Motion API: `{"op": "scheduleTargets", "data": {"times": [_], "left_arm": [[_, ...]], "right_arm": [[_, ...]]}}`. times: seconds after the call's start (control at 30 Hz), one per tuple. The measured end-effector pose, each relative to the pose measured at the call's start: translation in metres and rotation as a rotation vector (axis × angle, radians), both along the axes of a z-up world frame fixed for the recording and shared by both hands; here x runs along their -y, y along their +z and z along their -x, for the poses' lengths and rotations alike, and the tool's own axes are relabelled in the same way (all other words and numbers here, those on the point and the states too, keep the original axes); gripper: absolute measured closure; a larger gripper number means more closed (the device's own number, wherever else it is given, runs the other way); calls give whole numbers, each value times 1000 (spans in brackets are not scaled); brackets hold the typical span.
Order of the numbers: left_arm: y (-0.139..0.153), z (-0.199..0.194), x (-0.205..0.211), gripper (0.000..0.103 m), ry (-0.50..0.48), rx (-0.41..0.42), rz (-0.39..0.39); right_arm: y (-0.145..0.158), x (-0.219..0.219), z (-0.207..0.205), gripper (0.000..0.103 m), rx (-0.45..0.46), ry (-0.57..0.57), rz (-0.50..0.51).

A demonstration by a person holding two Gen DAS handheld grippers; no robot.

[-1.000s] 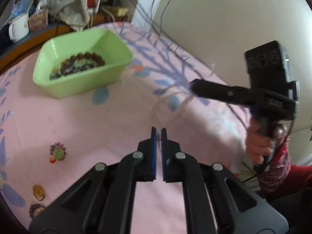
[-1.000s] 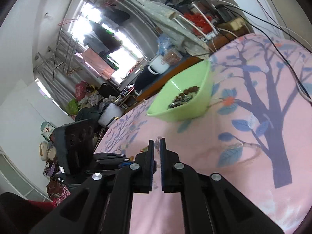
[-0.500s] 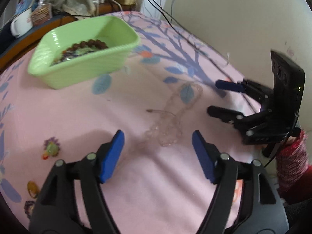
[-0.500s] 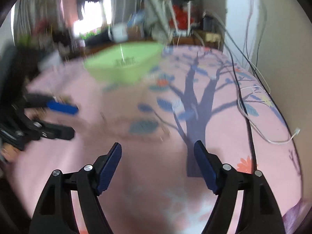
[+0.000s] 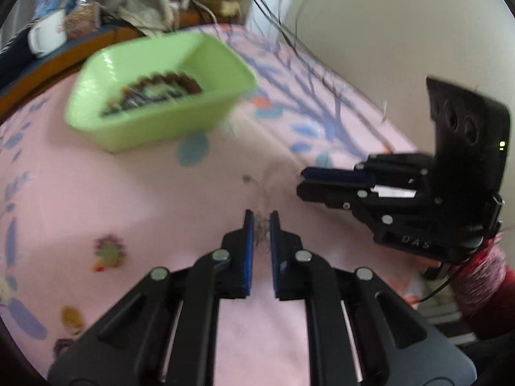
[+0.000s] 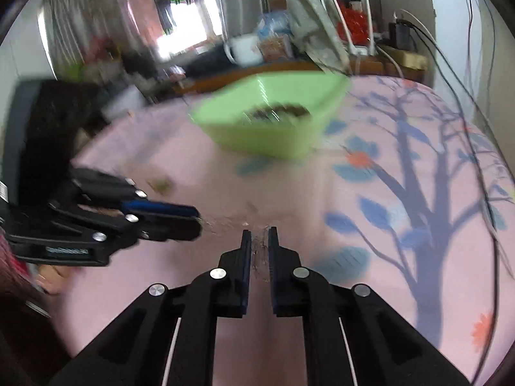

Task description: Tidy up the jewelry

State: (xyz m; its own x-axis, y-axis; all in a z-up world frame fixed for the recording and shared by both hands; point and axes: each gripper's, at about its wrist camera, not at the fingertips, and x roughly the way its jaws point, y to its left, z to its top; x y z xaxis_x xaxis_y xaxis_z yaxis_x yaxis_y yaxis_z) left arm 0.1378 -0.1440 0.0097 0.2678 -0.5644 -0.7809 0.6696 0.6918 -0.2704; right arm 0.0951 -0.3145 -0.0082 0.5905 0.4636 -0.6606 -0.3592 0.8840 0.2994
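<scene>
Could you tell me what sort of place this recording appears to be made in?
Most likely a lived-in home room: a pink tree-print cloth covers the work surface, clothes seem to hang by a bright window, and a white mug sits amid household clutter.

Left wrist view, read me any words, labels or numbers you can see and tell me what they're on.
"DAS": raised letters on the black body of the right tool.
White mug: a small mark on its side, too blurred to read.
Green basket: no readable text.
Nothing else legible in either view.
</scene>
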Motion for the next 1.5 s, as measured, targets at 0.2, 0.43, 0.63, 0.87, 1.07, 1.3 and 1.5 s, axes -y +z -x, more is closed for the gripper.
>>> {"op": "scheduleTargets", "data": {"times": [0.2, 0.43, 0.63, 0.87, 1.07, 1.3, 1.5], "left_arm": [[88, -17, -35, 94, 69, 120, 135], [149, -71, -38, 94, 189, 203, 231], [105, -127, -14, 94, 252, 121, 171], [37, -182, -13, 71, 416, -42, 145], [47, -165, -47, 70, 439, -16, 204], [83, -63, -110, 70, 366, 183, 195], [55, 12, -156, 70, 368, 195, 83]], "right_arm": [[89, -5, -28, 103, 121, 25, -190], [136, 8, -98, 103, 165, -46, -220], [87, 15, -143, 103, 57, -112, -164], [34, 17, -174, 103, -26, -154, -173], [40, 19, -149, 101, 6, -145, -308], [40, -17, -75, 100, 56, 18, -364], [8, -64, -39, 100, -40, 117, -264]]}}
